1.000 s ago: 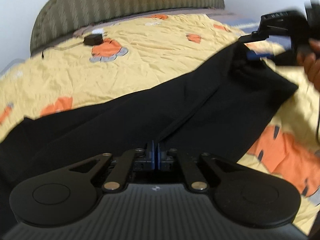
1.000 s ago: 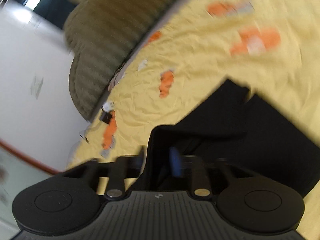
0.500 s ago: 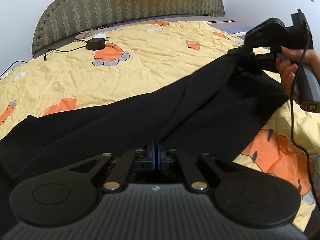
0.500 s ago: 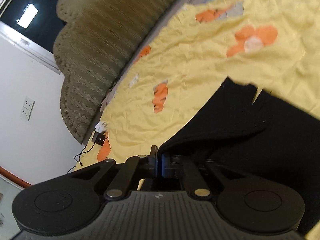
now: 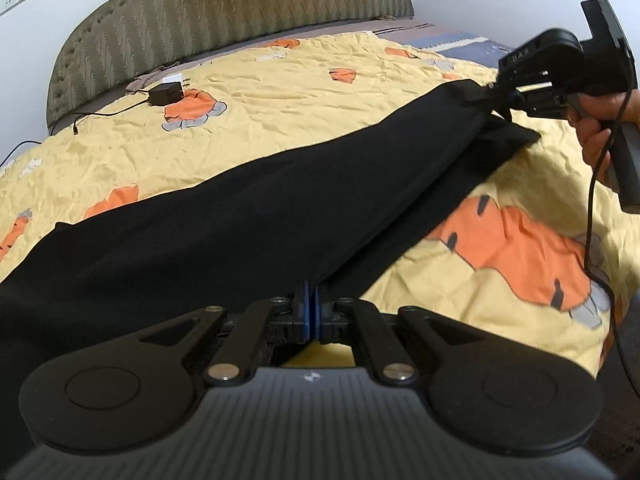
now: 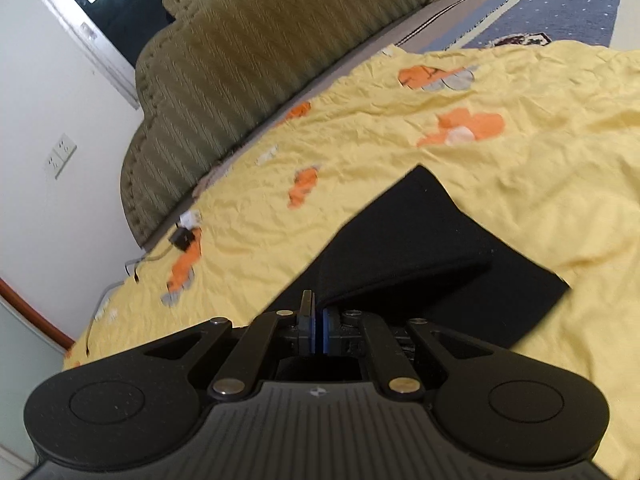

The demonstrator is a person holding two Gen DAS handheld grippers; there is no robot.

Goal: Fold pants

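- So the black pants (image 5: pixel 248 216) are stretched in a long band across the yellow bedsheet (image 5: pixel 280 92), running from lower left up to the upper right of the left wrist view.
- Left gripper (image 5: pixel 310 312) has its blue pads squeezed together on the near edge of the fabric, bottom centre of that frame.
- Right gripper (image 6: pixel 315 330) is pinching the far end of the pants too. From the left camera you can see it at upper right, a hand (image 5: pixel 600 120) wrapped round its handle, cloth pulled taut off its tip.
- In the right wrist view the pants end (image 6: pixel 420 248) sits centre-right, one layer lifted off the one below.
- My read: this is the lengthwise fold, one leg being carried over the other.
- Next move probably wants both ends travelling together, edge kept tight so it lands lined up, then letting go.
- Charger (image 5: pixel 166 92) near the headboard (image 5: pixel 224 12) is well out of the way.
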